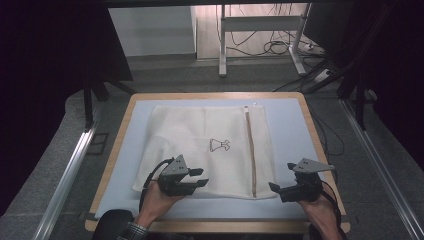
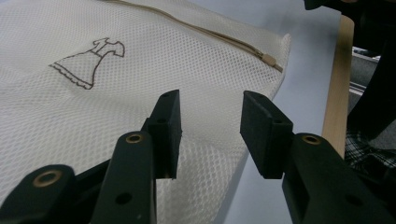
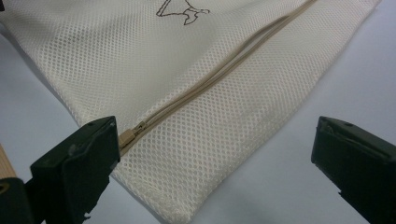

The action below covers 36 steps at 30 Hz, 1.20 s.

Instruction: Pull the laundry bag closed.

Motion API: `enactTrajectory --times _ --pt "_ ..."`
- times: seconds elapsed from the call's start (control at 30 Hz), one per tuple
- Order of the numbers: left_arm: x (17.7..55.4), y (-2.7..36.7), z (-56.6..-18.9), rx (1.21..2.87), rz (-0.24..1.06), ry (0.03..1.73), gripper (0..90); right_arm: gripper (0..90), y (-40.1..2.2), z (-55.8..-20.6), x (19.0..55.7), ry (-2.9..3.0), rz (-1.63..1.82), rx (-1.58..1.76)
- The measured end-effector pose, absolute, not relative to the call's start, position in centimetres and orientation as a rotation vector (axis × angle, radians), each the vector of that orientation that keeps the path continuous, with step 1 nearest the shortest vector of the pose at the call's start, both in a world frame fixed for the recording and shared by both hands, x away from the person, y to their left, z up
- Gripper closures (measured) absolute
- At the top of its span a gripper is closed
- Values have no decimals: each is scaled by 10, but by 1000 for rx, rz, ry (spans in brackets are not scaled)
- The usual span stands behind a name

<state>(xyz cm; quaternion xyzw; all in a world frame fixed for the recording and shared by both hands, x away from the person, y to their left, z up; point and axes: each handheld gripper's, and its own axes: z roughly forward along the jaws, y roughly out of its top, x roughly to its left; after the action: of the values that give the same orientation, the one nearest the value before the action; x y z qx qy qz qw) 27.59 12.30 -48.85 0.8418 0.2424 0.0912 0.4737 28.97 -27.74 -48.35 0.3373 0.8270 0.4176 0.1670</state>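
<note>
Soft, light mesh laundry bag (image 1: 200, 150); best pinched at zipper pull (image 3: 127, 136). Left gripper (image 1: 196, 179) narrowly parted, right gripper (image 1: 276, 188) wide, both empty beside it.

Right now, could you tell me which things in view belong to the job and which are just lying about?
In play:
mesh laundry bag
zipper pull
left tongs, open
right tongs, open

Lying about:
floor cables
desk frame
</note>
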Motion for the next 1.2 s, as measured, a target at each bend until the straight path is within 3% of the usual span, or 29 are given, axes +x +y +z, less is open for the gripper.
enactTrajectory --times 1.0,1.2 --pt "286 80 -499 2077 174 565 840 14 -277 -483 289 2352 1191 941" --pt "285 68 -500 2095 169 540 852 15 -276 -484 290 2365 1189 933"
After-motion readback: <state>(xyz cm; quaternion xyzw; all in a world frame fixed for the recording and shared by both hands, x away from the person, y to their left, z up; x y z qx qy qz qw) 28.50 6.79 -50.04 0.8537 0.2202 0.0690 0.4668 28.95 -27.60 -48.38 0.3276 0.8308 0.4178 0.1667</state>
